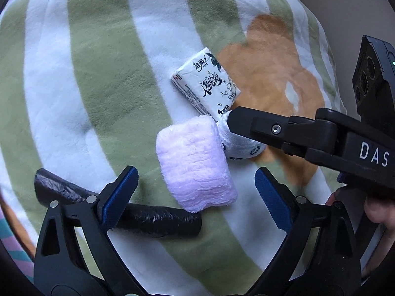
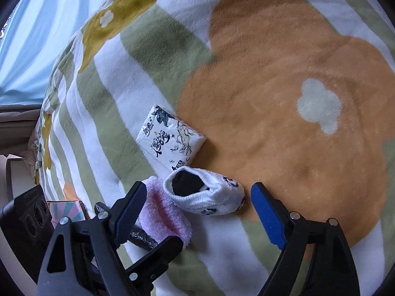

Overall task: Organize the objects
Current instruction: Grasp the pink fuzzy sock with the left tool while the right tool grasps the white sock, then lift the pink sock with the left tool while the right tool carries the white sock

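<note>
A rolled pink fluffy towel [image 1: 195,165] lies on the striped blanket [image 1: 98,79], between the open fingers of my left gripper [image 1: 195,197]. A black plastic bag roll [image 1: 153,219] lies under the left finger. A white tissue pack [image 1: 206,83] sits beyond the towel. A white rolled sock [image 1: 237,145] lies next to the towel, under the right gripper's finger. In the right wrist view my right gripper [image 2: 197,209] is open around the sock [image 2: 209,197], with the towel [image 2: 165,217] and the tissue pack [image 2: 170,138] close by.
The blanket [image 2: 271,123] has green and white stripes and a big orange flower. A small box with a striped pattern [image 2: 66,209] and the left gripper's body [image 2: 24,217] lie at the lower left. Blue cloth [image 2: 44,24] hangs at the back left.
</note>
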Demonstrator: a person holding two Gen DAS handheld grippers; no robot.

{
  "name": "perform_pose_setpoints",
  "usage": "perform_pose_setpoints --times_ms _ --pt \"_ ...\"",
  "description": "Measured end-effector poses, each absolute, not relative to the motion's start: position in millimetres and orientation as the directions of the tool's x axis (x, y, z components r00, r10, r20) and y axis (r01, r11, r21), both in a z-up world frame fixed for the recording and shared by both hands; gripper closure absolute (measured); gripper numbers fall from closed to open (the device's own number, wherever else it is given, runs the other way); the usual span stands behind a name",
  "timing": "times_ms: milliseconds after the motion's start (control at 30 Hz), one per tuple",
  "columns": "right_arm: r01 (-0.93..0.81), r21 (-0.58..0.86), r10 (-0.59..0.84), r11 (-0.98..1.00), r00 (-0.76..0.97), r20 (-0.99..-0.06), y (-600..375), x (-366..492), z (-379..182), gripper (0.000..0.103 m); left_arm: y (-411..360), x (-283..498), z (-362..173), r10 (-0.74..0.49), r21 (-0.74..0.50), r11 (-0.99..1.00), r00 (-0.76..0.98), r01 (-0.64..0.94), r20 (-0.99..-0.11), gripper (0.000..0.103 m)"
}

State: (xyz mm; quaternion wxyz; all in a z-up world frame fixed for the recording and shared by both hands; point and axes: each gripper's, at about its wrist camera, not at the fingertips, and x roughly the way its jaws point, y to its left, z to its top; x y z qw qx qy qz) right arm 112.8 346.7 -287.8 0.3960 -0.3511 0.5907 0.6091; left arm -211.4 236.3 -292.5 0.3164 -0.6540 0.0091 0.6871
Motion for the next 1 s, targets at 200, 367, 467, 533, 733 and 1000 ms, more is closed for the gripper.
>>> perform_pose_setpoints --times_ms 200,367,467,533,733,1000 --pt "-0.900 0.433 0.059 0.042 -0.430 -0.901 344 117 -299 0.033 241 -210 -306 0.421 -0.412 -0.820 0.069 -0.397 -0.904 0.034" --pt "-0.903 0.425 0.067 0.058 -0.421 -0.904 338 126 -299 0.045 247 -208 -310 0.402 -0.399 -0.819 0.083 -0.411 -0.912 0.058" --pt "-0.908 0.417 0.071 0.052 -0.413 -0.908 335 129 -296 0.049 249 -204 -309 0.393 -0.386 -0.819 0.075 -0.425 -0.916 0.060" --pt "-0.909 0.414 0.076 0.044 -0.410 -0.909 333 131 -293 0.051 249 -202 -308 0.395 -0.386 -0.820 0.071 -0.422 -0.916 0.060" --pt "-0.895 0.441 0.098 0.063 -0.435 -0.895 330 142 -285 0.053 245 -196 -293 0.417 -0.396 -0.817 0.045 -0.419 -0.908 0.061" --pt "-0.897 0.442 0.141 0.017 -0.435 -0.889 327 143 -250 0.053 238 -186 -260 0.434 -0.389 -0.815 -0.008 -0.429 -0.901 0.061"
